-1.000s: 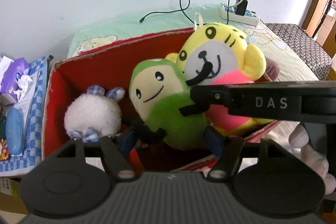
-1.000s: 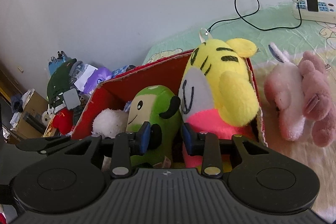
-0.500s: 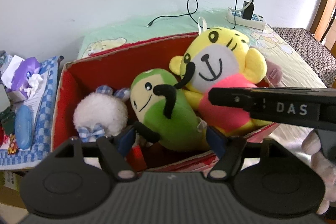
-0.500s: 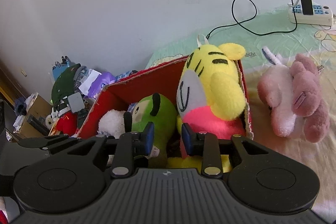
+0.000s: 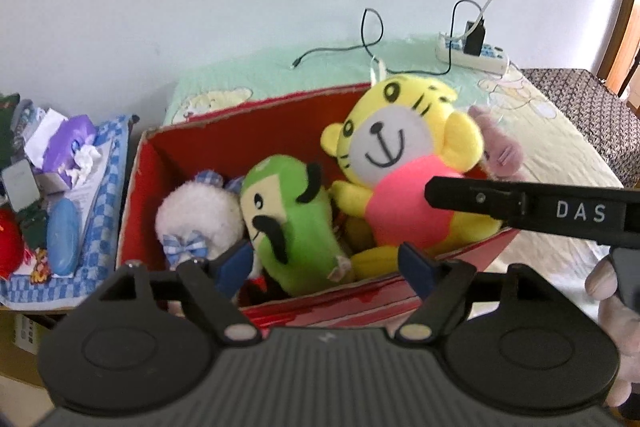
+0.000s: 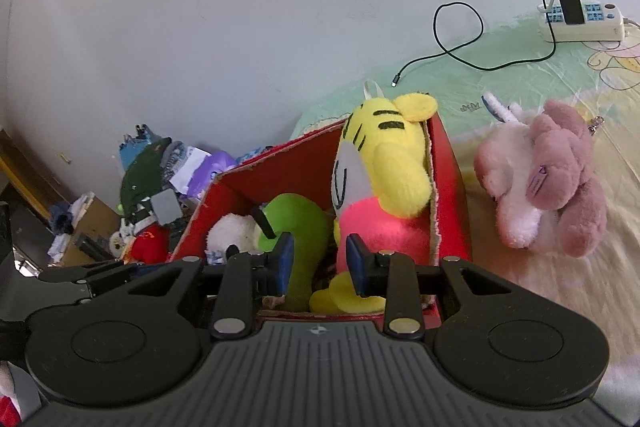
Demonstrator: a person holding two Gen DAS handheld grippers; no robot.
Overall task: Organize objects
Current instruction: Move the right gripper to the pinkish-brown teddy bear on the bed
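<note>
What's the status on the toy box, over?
Left gripper jaws opening, nothing held. Right gripper empty. Green plush in red box. Pink plush outside on bed.

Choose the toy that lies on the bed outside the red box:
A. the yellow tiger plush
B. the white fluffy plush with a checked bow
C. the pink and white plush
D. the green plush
C: the pink and white plush lies on the bed cover to the right of the red box, while the other three toys sit inside it.
</note>
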